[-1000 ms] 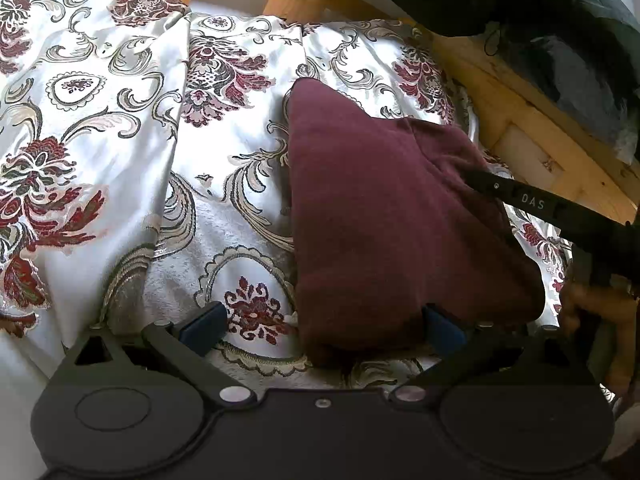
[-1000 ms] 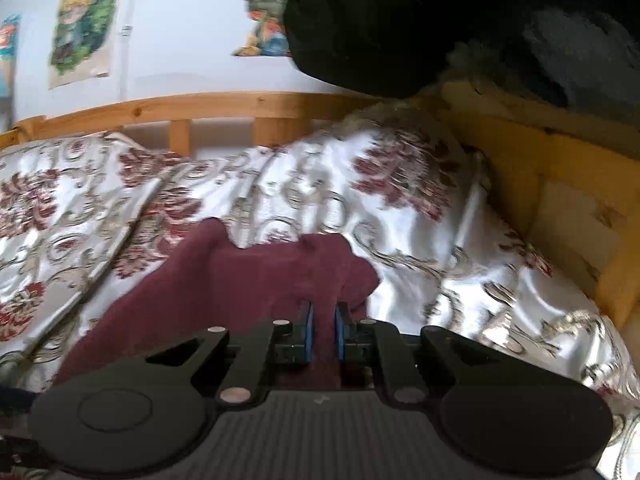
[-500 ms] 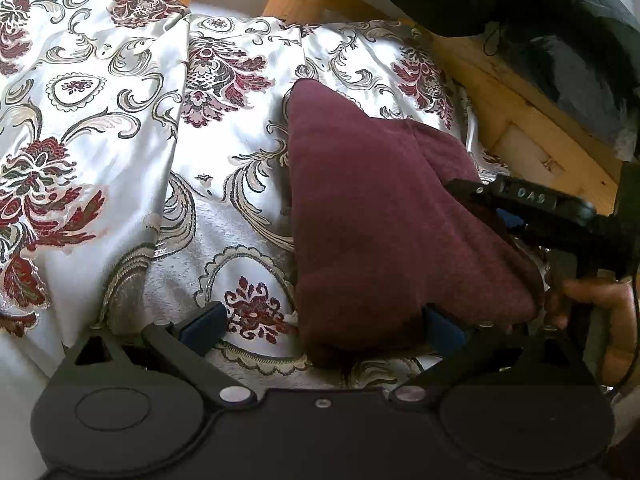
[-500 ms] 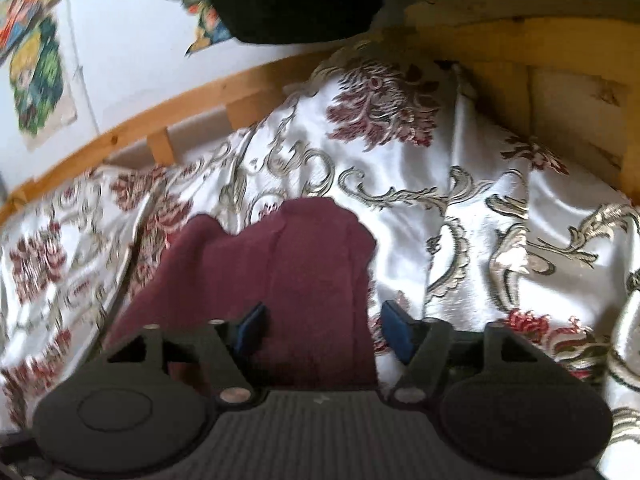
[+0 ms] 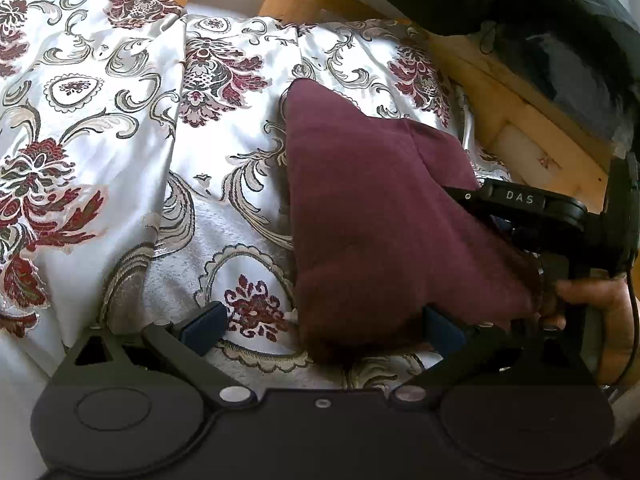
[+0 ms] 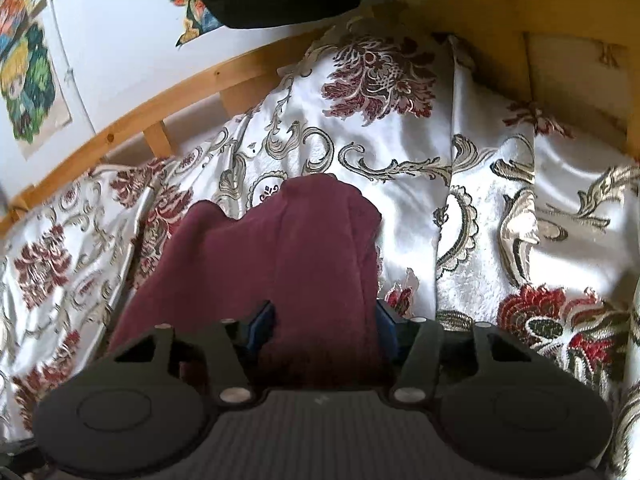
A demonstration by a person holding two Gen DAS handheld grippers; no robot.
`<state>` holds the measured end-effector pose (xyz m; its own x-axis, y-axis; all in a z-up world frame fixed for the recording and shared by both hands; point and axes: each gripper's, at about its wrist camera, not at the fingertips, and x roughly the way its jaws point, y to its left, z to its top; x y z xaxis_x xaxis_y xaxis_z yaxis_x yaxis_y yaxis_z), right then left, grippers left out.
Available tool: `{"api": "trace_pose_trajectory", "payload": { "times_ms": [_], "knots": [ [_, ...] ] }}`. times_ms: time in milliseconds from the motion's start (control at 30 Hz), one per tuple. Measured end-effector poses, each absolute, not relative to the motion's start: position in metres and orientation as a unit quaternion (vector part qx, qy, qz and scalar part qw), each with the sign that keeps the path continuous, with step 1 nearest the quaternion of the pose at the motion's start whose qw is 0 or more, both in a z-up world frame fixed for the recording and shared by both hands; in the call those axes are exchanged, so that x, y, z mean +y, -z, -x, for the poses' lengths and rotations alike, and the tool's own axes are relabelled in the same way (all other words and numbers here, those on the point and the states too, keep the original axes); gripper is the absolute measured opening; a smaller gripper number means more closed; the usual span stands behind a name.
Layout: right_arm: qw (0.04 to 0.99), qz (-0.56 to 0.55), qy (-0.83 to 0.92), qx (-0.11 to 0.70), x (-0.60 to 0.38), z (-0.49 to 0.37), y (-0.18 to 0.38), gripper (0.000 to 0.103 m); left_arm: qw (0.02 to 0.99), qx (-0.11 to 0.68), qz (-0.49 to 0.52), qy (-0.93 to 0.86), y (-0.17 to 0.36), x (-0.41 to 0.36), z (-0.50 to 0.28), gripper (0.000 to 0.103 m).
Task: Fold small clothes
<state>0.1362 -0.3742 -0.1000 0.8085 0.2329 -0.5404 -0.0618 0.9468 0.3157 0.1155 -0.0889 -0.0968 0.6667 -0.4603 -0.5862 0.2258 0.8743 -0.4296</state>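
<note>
A small maroon garment [image 5: 372, 216] lies folded on the floral bedspread; it also shows in the right wrist view [image 6: 280, 264]. My left gripper [image 5: 320, 324] is open at the garment's near corner, one blue pad [image 5: 202, 322] on the bedspread, the other tucked under the cloth edge. My right gripper [image 6: 324, 320] is open, its fingers astride the garment's near edge. The right gripper's body [image 5: 532, 208] shows at the garment's right side in the left wrist view.
A white satin bedspread [image 5: 120, 140] with red flowers covers the bed. A wooden bed frame [image 5: 520, 120] runs along the back and right. Dark clothing [image 5: 520, 0] hangs over the frame's corner. Posters [image 6: 28, 80] hang on the wall.
My right gripper has opened from shut and tipped down over the garment's right edge. The left gripper has not moved.
</note>
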Motion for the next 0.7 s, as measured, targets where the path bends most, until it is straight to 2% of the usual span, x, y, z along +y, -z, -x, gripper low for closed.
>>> {"api": "trace_pose_trajectory", "payload": {
  "times_ms": [700],
  "knots": [
    [0.942,-0.131,-0.071,0.299,-0.3695,-0.1385,0.1015,0.061,0.899,0.36,0.156,0.195,0.0967,-0.0888,-0.1144,0.102]
  ]
}}
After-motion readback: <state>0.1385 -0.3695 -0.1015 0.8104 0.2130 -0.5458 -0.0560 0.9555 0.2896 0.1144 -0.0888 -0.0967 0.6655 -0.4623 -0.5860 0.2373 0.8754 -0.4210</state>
